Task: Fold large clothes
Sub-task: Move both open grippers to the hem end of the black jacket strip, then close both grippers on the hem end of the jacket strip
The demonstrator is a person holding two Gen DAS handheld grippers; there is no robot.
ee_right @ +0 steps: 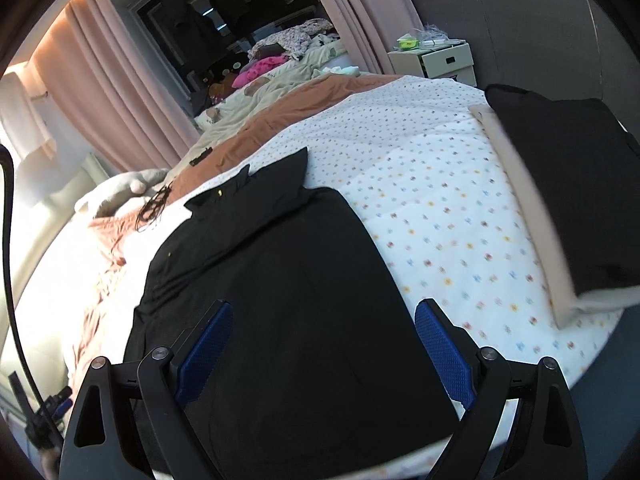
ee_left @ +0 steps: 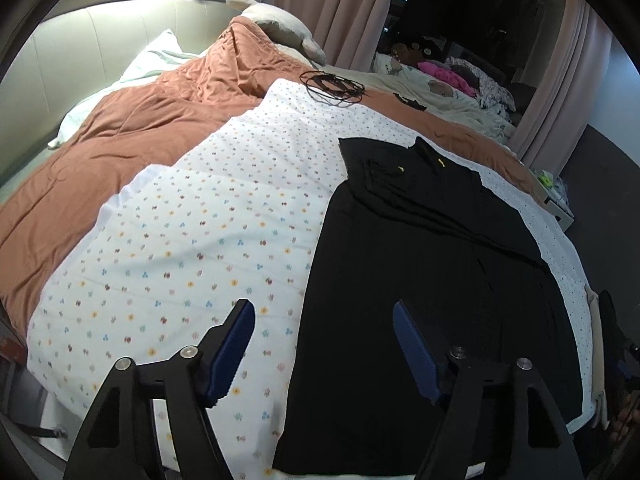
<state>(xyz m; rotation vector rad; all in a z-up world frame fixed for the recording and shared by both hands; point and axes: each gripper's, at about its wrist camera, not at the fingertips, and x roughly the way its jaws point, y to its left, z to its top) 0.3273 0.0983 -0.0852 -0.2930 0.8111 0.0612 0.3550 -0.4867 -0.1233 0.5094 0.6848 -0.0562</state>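
A large black garment [ee_left: 420, 264] lies flat on a white dotted sheet [ee_left: 192, 240] spread over the bed. Its sleeves are folded in over the body and its collar with small yellow marks points to the far side. My left gripper [ee_left: 324, 312] is open and empty, hovering above the garment's near left edge. In the right wrist view the same garment [ee_right: 288, 280] fills the middle. My right gripper [ee_right: 324, 316] is open and empty above the garment's near hem.
A folded stack of black and beige clothes [ee_right: 560, 192] lies on the sheet at the right. A rust-coloured duvet [ee_left: 120, 132] and pillows [ee_left: 276, 20] lie beyond the sheet. A black cable coil [ee_left: 332, 86] lies on the far bed. A white nightstand [ee_right: 436, 60] stands by the wall.
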